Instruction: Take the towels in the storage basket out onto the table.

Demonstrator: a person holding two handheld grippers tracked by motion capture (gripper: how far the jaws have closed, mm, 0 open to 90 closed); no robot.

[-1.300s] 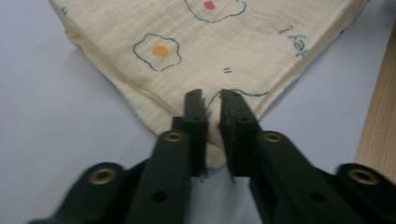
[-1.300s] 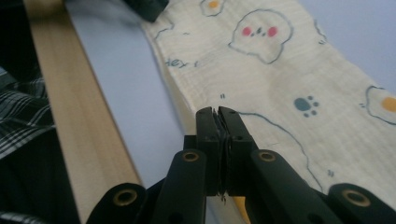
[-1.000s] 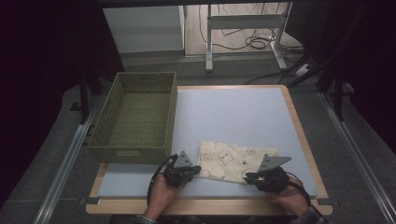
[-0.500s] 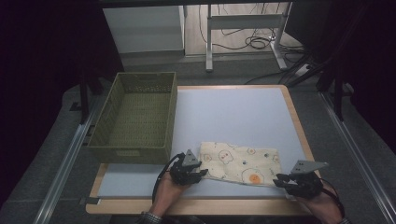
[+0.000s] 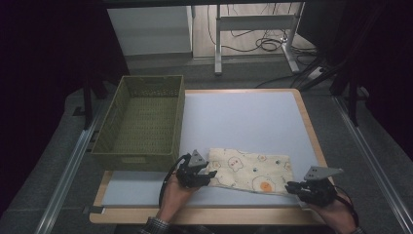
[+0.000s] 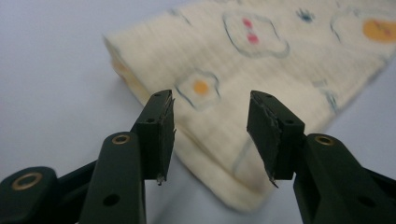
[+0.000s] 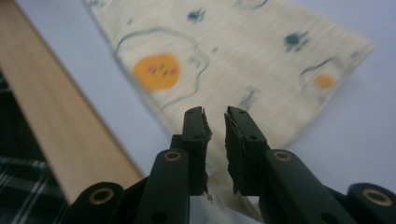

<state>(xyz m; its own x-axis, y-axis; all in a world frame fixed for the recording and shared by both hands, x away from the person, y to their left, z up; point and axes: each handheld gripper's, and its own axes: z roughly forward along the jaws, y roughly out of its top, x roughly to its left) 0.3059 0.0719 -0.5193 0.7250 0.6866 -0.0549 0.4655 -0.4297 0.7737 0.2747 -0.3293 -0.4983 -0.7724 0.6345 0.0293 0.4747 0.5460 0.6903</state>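
Observation:
A cream cloth printed with fried eggs lies folded and flat near the table's front edge. My left gripper is at its left end. In the left gripper view the jaws stand open over the folded edge of the cloth; they have just been opening and no longer press on it. My right gripper is at the cloth's front right corner. In the right gripper view its jaws are nearly together, have just been closing, and pinch the corner of the cloth.
An empty green woven basket stands at the left of the pale blue mat. The table's wooden rim runs close beside my right gripper. Desk legs and cables lie on the floor beyond the table.
The right gripper has pulled the cloth's corner to the right, and the crumpled cloth now lies stretched flat. The left gripper's jaws have opened off the cloth's left end.

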